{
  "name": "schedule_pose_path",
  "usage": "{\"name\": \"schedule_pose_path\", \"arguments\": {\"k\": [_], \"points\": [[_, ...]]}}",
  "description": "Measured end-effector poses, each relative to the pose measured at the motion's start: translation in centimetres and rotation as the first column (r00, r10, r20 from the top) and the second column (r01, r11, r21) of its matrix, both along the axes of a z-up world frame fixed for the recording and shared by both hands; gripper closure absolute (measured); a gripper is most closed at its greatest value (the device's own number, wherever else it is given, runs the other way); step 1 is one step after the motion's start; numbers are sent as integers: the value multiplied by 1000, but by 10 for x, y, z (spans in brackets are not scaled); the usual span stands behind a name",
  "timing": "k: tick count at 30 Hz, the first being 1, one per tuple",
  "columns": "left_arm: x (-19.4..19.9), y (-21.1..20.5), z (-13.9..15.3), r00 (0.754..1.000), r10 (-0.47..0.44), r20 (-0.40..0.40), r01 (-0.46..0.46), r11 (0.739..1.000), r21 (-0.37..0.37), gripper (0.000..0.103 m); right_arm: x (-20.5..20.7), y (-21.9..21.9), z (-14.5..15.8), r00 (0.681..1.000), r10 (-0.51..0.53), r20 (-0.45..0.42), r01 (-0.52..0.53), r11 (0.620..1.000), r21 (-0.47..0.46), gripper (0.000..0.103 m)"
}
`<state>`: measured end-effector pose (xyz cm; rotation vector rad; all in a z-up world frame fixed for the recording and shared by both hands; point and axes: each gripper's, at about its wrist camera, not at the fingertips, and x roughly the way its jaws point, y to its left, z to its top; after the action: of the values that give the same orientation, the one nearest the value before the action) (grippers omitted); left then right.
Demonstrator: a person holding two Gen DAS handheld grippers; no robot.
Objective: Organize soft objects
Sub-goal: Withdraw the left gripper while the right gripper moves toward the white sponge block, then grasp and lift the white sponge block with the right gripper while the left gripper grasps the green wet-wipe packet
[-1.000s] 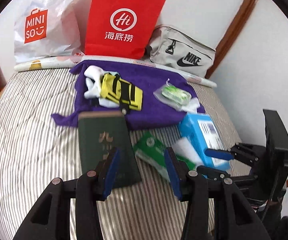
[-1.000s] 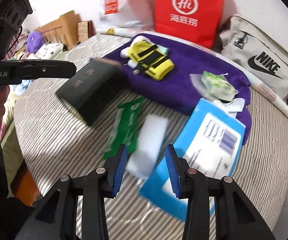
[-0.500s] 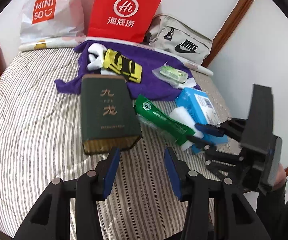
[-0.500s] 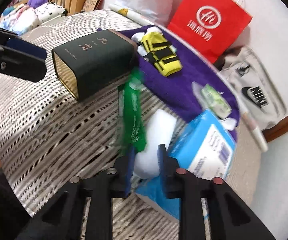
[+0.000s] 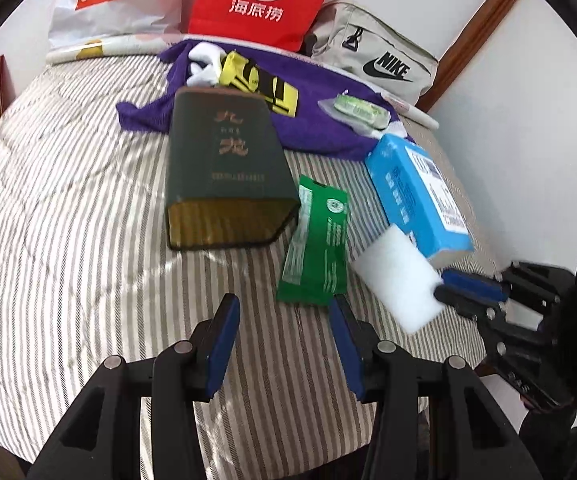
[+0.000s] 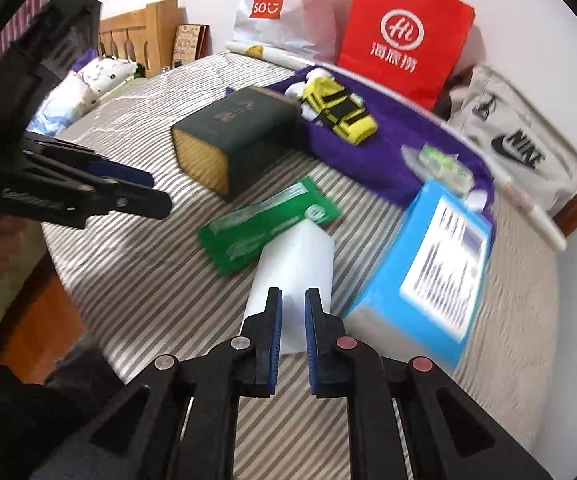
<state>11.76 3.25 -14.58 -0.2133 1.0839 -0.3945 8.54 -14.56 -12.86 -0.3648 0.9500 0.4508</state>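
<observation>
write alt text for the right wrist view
The right tongs pinch a white foam block above a grey-striped bed cover. A flat green packet, a dark green box and a blue carton lie around it.

Both my wrist views are bright, with even daylight and only soft shadows. A pale sheen lies on the striped bed cover beside the dark green box. Fisheye bending is strong, with black vignette at all corners. My right view shows motion blur on the blue box and toward the bed's right edge; my left view is sharper, its right margin smeared.
</observation>
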Motion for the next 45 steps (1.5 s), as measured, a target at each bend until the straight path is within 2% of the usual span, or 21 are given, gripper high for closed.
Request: {"name": "schedule_pose_path", "arguments": {"k": [3,8,9,11,16,17,20,23,28,30,34,35,37,39,42,45], "points": [[-7,-6,-6,1000,-13,2,13,1000,18,59,-16,-4,-7,1000,-13,-9,12,1000,-8,92],[-10,-20,-16,999,-41,3,40,997,61,59,-31,-27,-16,997,-68,-21,68,997,40,89],[-10,-21,-17,999,-43,4,43,997,62,59,-31,-31,-17,997,-76,-28,77,995,57,86],[-10,-23,-19,999,-44,-3,44,997,56,59,-31,-39,-21,995,-89,-45,93,991,98,64],[-7,-28,-22,999,-46,-3,47,996,74,59,-25,-43,-28,991,-127,-45,133,977,167,38],[-7,-29,-22,999,-48,2,47,996,76,59,-20,-44,-30,987,-156,-49,162,973,164,33],[-2,-34,-21,998,-63,17,62,996,71,58,-15,-47,-36,972,-229,-56,236,959,157,33],[5,-44,-23,996,-75,40,71,994,88,49,-7,-51,-43,961,-264,-81,275,941,197,27],[17,-58,-34,998,-55,34,50,992,119,47,4,-51,-56,952,-272,-138,300,916,266,27],[16,-64,-34,996,-55,66,46,989,141,43,1,-52,-56,956,-263,-131,289,917,275,27],[18,-76,-36,994,-48,100,26,976,217,43,-6,-55,-53,961,-242,-133,272,914,301,44],[18,-78,-36,993,-52,107,25,972,234,43,-8,-57,-52,960,-245,-134,275,913,302,44],[18,-85,-38,990,-68,124,30,959,280,44,-11,-59,-51,961,-246,-127,274,915,297,45],[16,-87,-38,987,-77,143,28,948,317,51,-18,-62,-50,961,-245,-128,272,917,291,46],[14,-80,-36,987,-78,139,32,950,310,60,-29,-67,-46,962,-241,-124,267,923,277,46],[2,-66,-34,991,-85,107,54,962,266,60,-38,-74,-43,962,-239,-130,266,927,265,46]]}}
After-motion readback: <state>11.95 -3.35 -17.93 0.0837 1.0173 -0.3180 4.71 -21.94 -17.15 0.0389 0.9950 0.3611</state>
